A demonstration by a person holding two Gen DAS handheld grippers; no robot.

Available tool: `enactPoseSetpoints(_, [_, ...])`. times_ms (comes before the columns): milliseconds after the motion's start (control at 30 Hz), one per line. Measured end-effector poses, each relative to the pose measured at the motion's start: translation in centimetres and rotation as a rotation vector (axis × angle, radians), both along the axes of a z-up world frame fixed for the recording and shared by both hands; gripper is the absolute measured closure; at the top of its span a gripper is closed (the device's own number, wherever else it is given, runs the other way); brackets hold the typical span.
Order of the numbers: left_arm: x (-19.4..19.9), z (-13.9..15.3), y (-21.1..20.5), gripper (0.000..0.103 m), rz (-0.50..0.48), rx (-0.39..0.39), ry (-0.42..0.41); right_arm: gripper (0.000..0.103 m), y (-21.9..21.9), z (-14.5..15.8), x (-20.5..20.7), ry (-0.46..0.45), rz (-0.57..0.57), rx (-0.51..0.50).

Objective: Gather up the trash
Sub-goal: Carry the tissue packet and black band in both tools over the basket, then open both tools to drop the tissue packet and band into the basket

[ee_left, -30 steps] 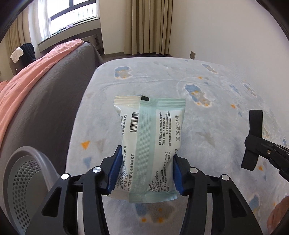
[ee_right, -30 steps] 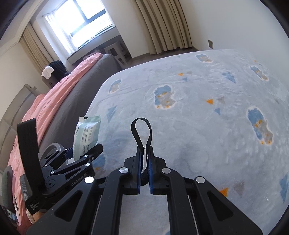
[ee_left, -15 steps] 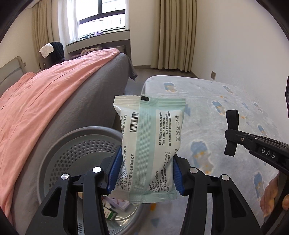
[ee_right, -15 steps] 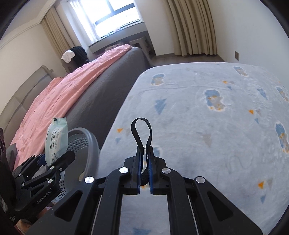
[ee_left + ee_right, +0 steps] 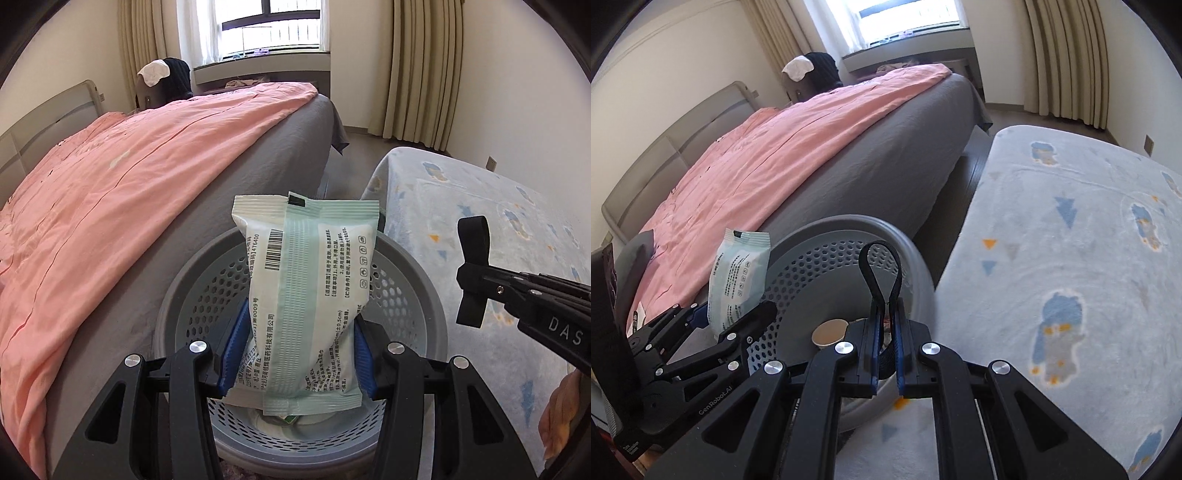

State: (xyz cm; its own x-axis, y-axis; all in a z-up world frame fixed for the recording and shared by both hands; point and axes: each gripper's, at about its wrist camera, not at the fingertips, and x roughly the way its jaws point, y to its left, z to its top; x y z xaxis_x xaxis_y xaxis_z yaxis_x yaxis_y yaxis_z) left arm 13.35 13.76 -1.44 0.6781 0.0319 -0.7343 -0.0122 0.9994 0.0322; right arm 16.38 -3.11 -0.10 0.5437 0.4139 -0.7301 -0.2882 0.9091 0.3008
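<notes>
My left gripper (image 5: pixel 297 347) is shut on a white and pale green wipes packet (image 5: pixel 306 295) and holds it upright right above the grey perforated waste basket (image 5: pixel 424 295). The packet (image 5: pixel 738 284) and left gripper (image 5: pixel 713 325) also show in the right wrist view. My right gripper (image 5: pixel 884 332) is shut on a black strap loop (image 5: pixel 881 269) and hovers over the basket (image 5: pixel 912 258) at its right side. It shows at the right of the left wrist view with the strap (image 5: pixel 472 269). A paper cup (image 5: pixel 830 332) and other trash lie inside the basket.
A bed with a grey sheet (image 5: pixel 258 177) and pink cover (image 5: pixel 110 206) stands left of the basket. A pale blue patterned rug (image 5: pixel 1071 258) lies to the right. A window and curtains (image 5: pixel 424 66) are at the far wall.
Both grippers have swung left from over the rug to over the basket beside the bed. The left one still holds the packet, the right one the strap.
</notes>
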Motion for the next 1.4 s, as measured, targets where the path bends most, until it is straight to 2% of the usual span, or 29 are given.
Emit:
enactPoseSetpoints(433, [0.1, -0.9, 2.8, 0.054, 0.067, -0.007, 0.012, 0.093, 4.0, -1.7, 0.5, 0.024, 0.075, -0.034])
enactPoseSetpoints(500, [0.0, -0.8, 2.8, 0.049, 0.072, -0.015, 0.011, 0.088, 4.1, -1.8, 0.4, 0.020, 0.075, -0.045])
enactPoseSetpoints(567, [-0.1, -0.7, 2.9, 0.043, 0.081, -0.016, 0.003, 0.066, 3.9, -1.8, 0.3, 0.011, 0.063, -0.039])
enactPoseSetpoints(600, [-0.2, -0.6, 2.8, 0.042, 0.084, -0.015, -0.002, 0.062, 3.6, -1.7, 0.3, 0.007, 0.055, -0.030])
enactPoseSetpoints(867, [-0.2, -0.7, 2.8, 0.041, 0.101, 0.002, -0.004, 0.061, 3.1, -1.5, 0.4, 0.005, 0.038, -0.019])
enactPoseSetpoints(967, [-0.2, -0.6, 2.9, 0.037, 0.107, 0.000, -0.006, 0.060, 3.1, -1.4, 0.4, 0.001, 0.032, -0.022])
enactPoseSetpoints(1400, [-0.4, -0.3, 3.0, 0.033, 0.127, 0.013, -0.027, 0.047, 2.5, -1.5, 0.4, -0.014, 0.004, -0.036])
